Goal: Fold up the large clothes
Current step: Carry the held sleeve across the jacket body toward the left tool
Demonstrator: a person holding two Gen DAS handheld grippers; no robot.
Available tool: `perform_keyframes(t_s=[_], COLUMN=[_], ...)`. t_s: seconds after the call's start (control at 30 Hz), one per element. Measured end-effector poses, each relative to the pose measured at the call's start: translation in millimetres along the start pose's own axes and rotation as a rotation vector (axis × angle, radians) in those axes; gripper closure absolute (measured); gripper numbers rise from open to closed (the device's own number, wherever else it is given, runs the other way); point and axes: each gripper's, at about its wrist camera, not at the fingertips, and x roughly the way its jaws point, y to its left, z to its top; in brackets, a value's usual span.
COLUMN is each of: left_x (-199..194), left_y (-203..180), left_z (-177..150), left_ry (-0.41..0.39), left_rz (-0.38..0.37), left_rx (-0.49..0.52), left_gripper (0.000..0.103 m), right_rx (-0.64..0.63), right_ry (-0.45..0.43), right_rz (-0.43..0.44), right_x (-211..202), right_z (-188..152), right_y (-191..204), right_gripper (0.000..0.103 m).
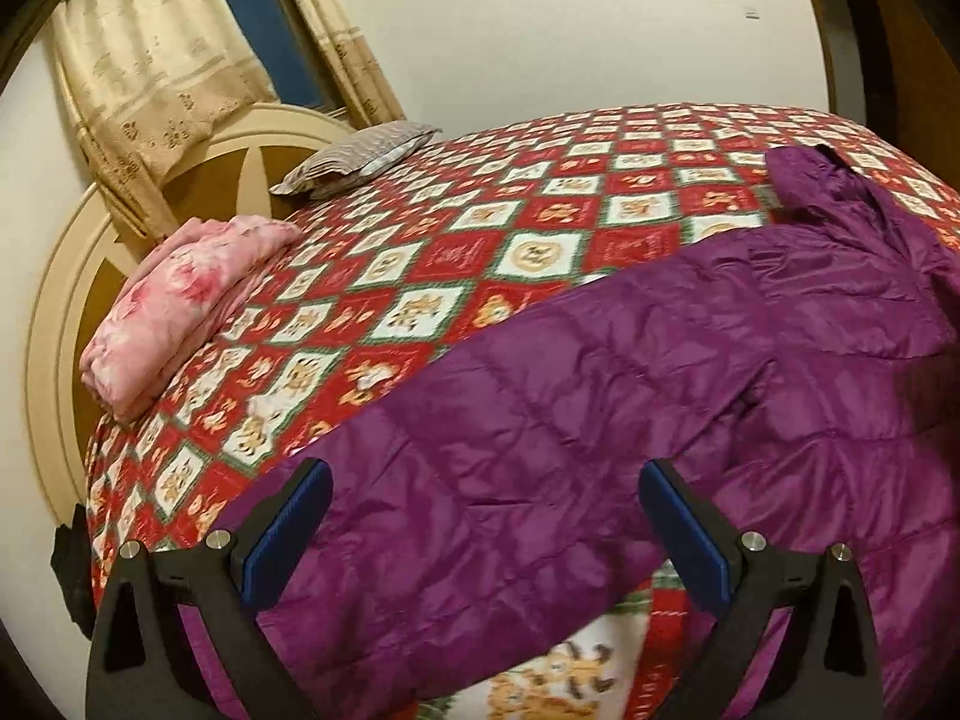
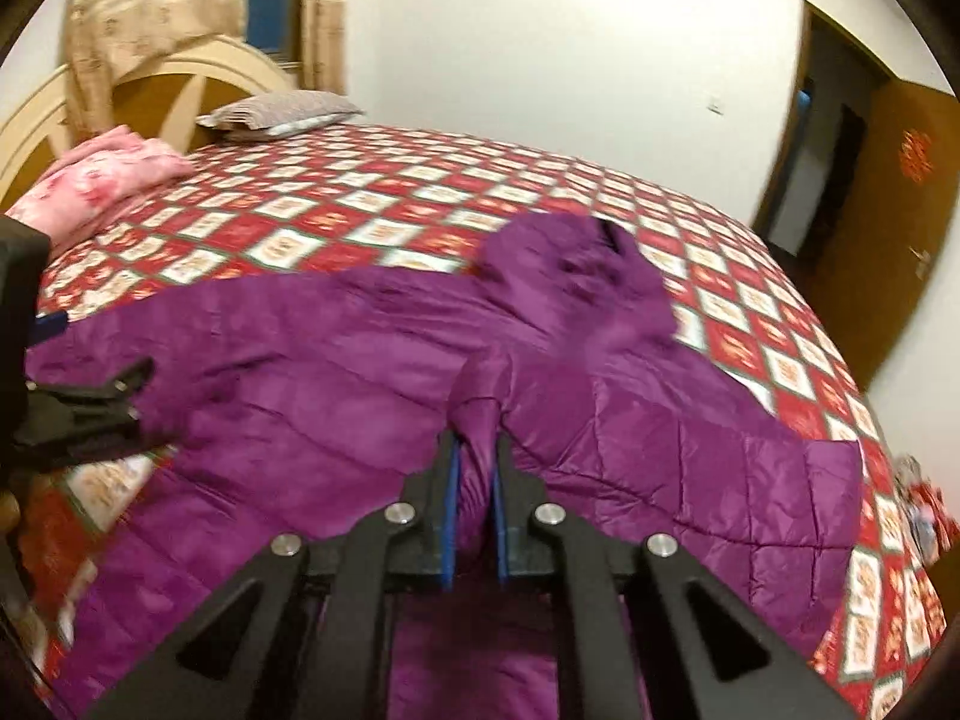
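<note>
Purple jacket across patterned bedspread

Far bedspread bare, headboard end blocked — pink bundle, pillow

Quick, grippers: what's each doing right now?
Left gripper: open, above the purple jacket, gripping nothing.
Right gripper: shut on a pinched fold of the jacket.

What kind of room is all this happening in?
Most likely a home bedroom: a large bed under a red-and-white patterned quilt, a grey striped pillow by the cream arched headboard, and beige patterned curtains over a window.
</note>
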Motion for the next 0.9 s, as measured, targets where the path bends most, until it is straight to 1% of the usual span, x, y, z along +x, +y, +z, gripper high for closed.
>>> perform_keyframes(t_s=[0.1, 0.2, 0.23, 0.27, 0.3, 0.37, 0.4, 0.5, 0.53, 0.57, 0.6, 0.63, 0.67, 0.73, 0.8, 0.83, 0.87, 0.9], left_x=[2, 1, -1, -2, -4, -12, -16, -37, -43, -51, -55, -61, -64, -69, -67, -61, -55, -44], left_y=[7, 11, 10, 10, 9, 4, 2, -15, -21, -34, -43, -60, -73, -106, -131, -148, -158, -168], left_z=[-2, -3, -2, -1, 1, 5, 9, 21, 26, 31, 35, 39, 41, 43, 42, 39, 38, 34], left_ry=[0.008, 0.009, 0.008, 0.007, 0.006, -0.006, -0.014, -0.058, -0.071, -0.091, -0.101, -0.113, -0.12, -0.136, -0.14, -0.147, -0.146, -0.133], left_rz=[0.017, 0.035, 0.04, 0.042, 0.042, 0.038, 0.033, -0.004, -0.017, -0.038, -0.048, -0.064, -0.073, -0.083, -0.079, -0.045, -0.016, 0.022], left_rx=[-0.004, 0.0, 0.003, 0.005, 0.007, 0.012, 0.015, 0.022, 0.026, 0.037, 0.046, 0.067, 0.083, 0.13, 0.171, 0.207, 0.232, 0.265], left_gripper=[0.001, 0.001, 0.001, 0.001, 0.001, 0.001, 0.001, 0.001, 0.001, 0.001, 0.001, 0.001, 0.001, 0.001, 0.001, 0.001, 0.001, 0.001], right_rx=[-0.011, -0.037, -0.048, -0.059, -0.064, -0.044, -0.033, 0.001, 0.042, 0.081, 0.113, 0.143, 0.208, 0.303, 0.429, 0.46, 0.488, 0.496], right_ry=[0.023, 0.033, 0.038, 0.042, 0.041, 0.028, 0.016, -0.011, -0.029, -0.047, -0.061, -0.07, -0.078, -0.076, -0.06, -0.054, -0.046, -0.042], right_rz=[0.054, 0.103, 0.108, 0.112, 0.118, 0.139, 0.146, 0.152, 0.178, 0.18, 0.16, 0.138, 0.104, 0.036, -0.04, -0.068, -0.119, -0.145], right_x=[24, 36, 38, 38, 36, 24, 17, -15, -30, -41, -51, -58, -64, -67, -62, -59, -53, -48], right_z=[1, -4, -6, -8, -9, -11, -12, -17, -20, -23, -25, -28, -33, -43, -57, -61, -68, -71], right_y=[24, 45, 50, 55, 54, 46, 40, 7, -13, -32, -51, -68, -99, -142, -196, -211, -231, -243], right_gripper=[0.091, 0.091, 0.089, 0.086, 0.08, 0.022, 0.019, 0.02, 0.02, 0.022, 0.025, 0.034, 0.045, 0.053, 0.055, 0.057, 0.057, 0.057])
